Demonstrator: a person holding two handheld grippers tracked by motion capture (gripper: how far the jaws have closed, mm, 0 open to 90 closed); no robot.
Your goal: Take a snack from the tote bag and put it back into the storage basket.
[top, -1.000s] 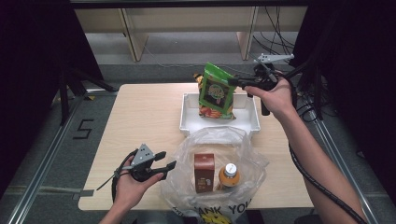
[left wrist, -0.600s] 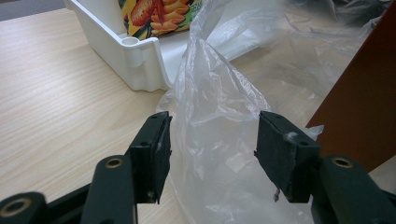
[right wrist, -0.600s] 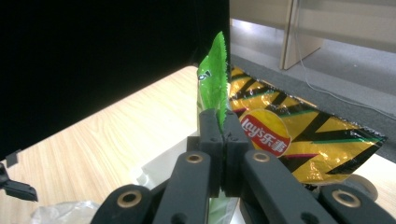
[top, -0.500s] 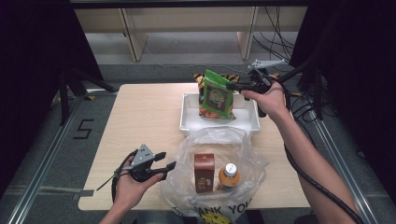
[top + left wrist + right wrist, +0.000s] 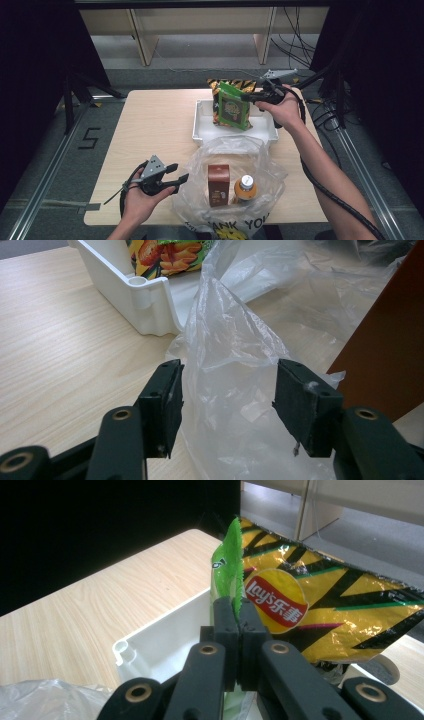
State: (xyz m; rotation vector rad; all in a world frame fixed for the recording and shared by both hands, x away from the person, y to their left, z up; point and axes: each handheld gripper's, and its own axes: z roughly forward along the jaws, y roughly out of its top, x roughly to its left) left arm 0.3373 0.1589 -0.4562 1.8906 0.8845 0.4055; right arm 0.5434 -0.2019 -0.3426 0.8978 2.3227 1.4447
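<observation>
A light wooden table [image 5: 150,130] in a dim, dark-sided room.
It stands on a grey floor [image 5: 65,150] marked with a black "5" [image 5: 89,138]; pale wooden furniture legs [image 5: 142,40] rise behind it, cables [image 5: 292,35] trail at the back right, and metal rails [image 5: 42,190] run alongside.

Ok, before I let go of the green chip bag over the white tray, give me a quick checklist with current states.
1. Grip: right gripper is shut on the top edge of the green chip bag. Ok.
2. Position: the bag hangs over the white tray, its lower end inside the rim. Ok.
3. Bottom resting on the tray floor: cannot tell.
4. Room in the tray: the yellow-and-black chip bag stands right behind the green one; whether enough space is free, cannot tell.
5. Left gripper is open at the plastic bag, pads not pressing, away from the tray. Ok.
6. The brown carton and orange-capped bottle sit in the plastic bag, clear of the drop. Ok.
</observation>
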